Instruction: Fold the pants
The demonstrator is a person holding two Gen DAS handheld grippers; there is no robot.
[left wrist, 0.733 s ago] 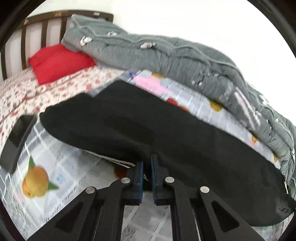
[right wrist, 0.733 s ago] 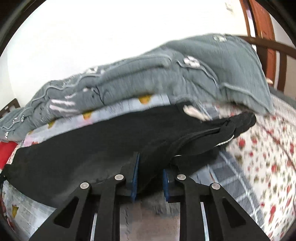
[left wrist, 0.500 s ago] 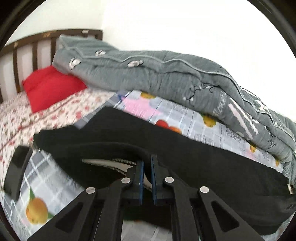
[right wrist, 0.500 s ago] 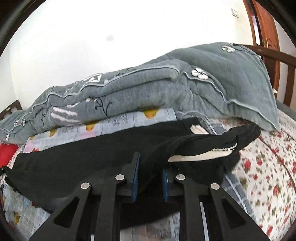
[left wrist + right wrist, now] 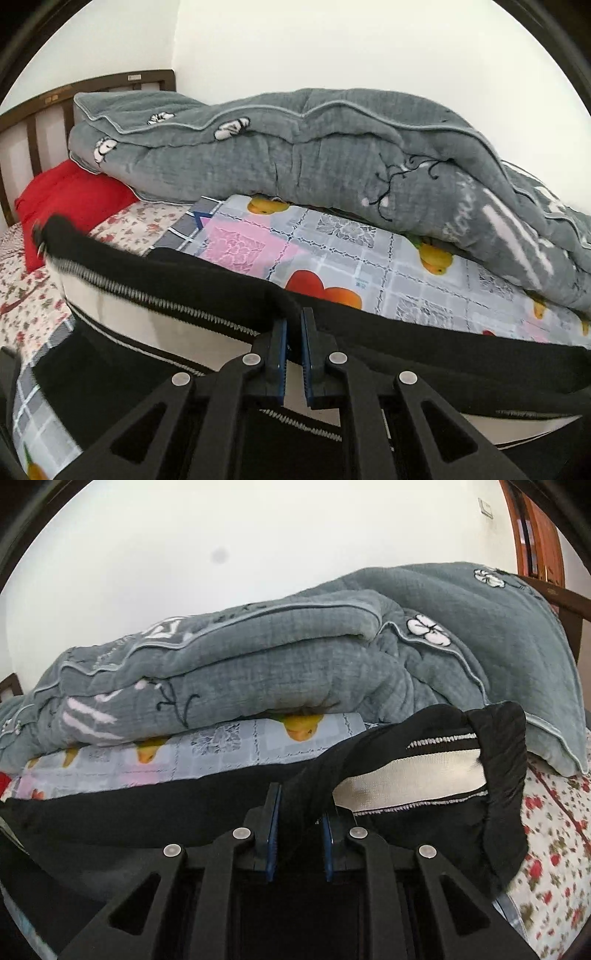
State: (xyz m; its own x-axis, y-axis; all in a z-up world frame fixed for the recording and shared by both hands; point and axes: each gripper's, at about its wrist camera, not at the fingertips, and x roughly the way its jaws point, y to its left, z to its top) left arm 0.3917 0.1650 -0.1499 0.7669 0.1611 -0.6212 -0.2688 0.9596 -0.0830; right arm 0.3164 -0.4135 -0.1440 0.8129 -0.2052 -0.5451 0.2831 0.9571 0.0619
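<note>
The black pants (image 5: 207, 280) are lifted above the bed (image 5: 332, 266), their white-lined waistband stretched between both tools. The left gripper (image 5: 293, 325) has its jaws pressed together on the waistband's black edge. The right gripper (image 5: 300, 812) pinches a bunched fold of the pants (image 5: 498, 775). Behind them a grey quilt (image 5: 314, 147) is piled along the wall, beside a red pillow (image 5: 70, 199).

Pants (image 5: 443, 354) lie across the bed (image 5: 332, 254), before the quilt (image 5: 295, 155); pillow (image 5: 70, 195) at left, against the headboard (image 5: 33, 110).
</note>
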